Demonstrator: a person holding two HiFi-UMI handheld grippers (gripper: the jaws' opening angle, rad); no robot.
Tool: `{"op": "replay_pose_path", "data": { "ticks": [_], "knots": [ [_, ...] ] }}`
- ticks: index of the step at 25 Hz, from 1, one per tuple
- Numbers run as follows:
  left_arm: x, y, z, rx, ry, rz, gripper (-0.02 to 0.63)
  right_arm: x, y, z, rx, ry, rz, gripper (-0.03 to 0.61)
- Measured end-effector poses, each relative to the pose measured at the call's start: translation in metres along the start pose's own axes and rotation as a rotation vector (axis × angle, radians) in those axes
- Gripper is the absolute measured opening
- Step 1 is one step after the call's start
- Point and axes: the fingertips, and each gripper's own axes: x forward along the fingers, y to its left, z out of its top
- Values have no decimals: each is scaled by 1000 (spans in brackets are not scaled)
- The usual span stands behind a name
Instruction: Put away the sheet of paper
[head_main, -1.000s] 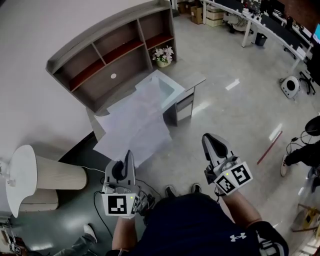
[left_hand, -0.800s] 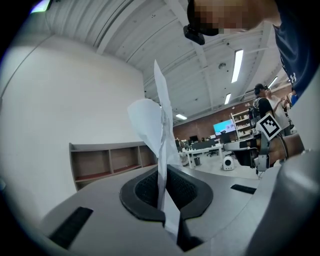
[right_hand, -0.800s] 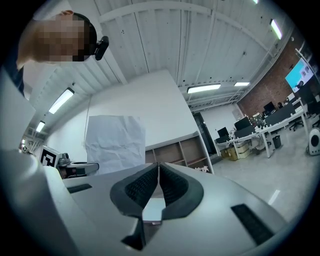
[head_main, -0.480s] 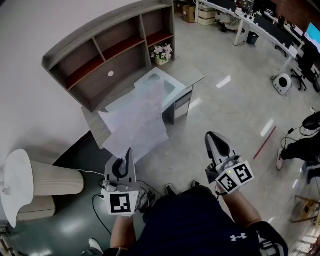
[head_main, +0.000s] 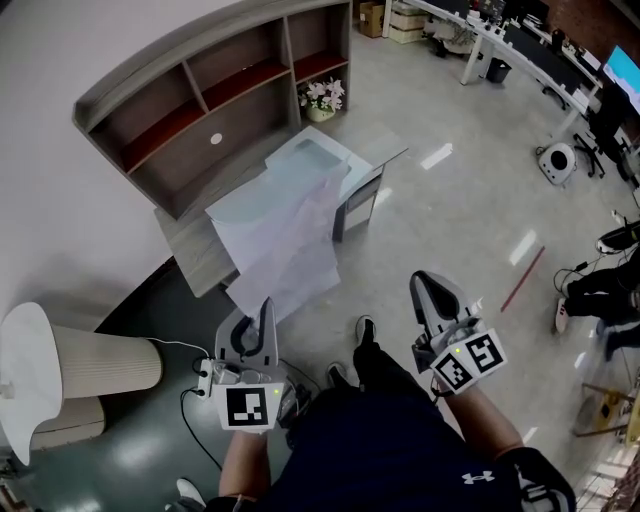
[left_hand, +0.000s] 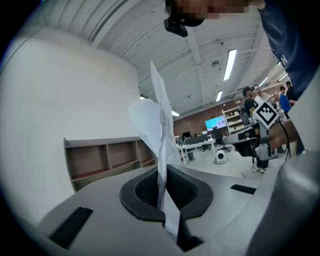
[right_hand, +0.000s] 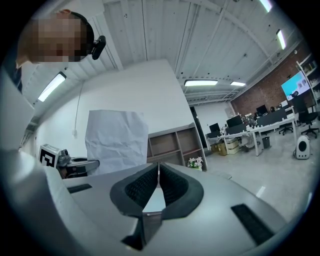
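Now I see the left gripper (head_main: 262, 312) closed on the sheet of paper (head_main: 285, 235). In the left gripper view the two dark ribbed pads (left_hand: 145, 187) press on the lower edge of the sheet, and the paper rises straight up between them, thin and seen from its edge. The sheet is white and wrinkled, and it bends a little at the top. It is in the air, held only at this bottom edge.

In the head view the paper lies over the picture of the grey desk (head_main: 190, 255), so it covers part of the desk top. I cannot tell from this view whether it touches the desk. In the right gripper view the same sheet stands upright above the left gripper, in front of the white wall.

The right gripper (head_main: 425, 282) is on my right side, well apart from the paper. Its jaws are together at the tips and nothing is between them, so it holds nothing.

Behind the desk stands a curved shelf unit (head_main: 200, 100) with open compartments against the wall. A small pot of flowers (head_main: 322, 100) stands on the floor just beside the right end of this shelf unit.
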Motion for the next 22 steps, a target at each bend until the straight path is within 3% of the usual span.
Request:
{"op": "replay_pose_path", "data": {
  "ticks": [2,5,8,22],
  "knots": [
    [5,2,-2,-19,1,5,20,8,-2,-1,7,1,6,20],
    [15,6,0,59,3,-11,20,23,-6,-1,22,-6,21,20],
    [25,12,-4,-31,18,24,20,40,-12,-3,38,-4,41,21],
    [128,31,-10,-33,77,62,20,127,-93,1,95,19,78,21]
  ]
}}
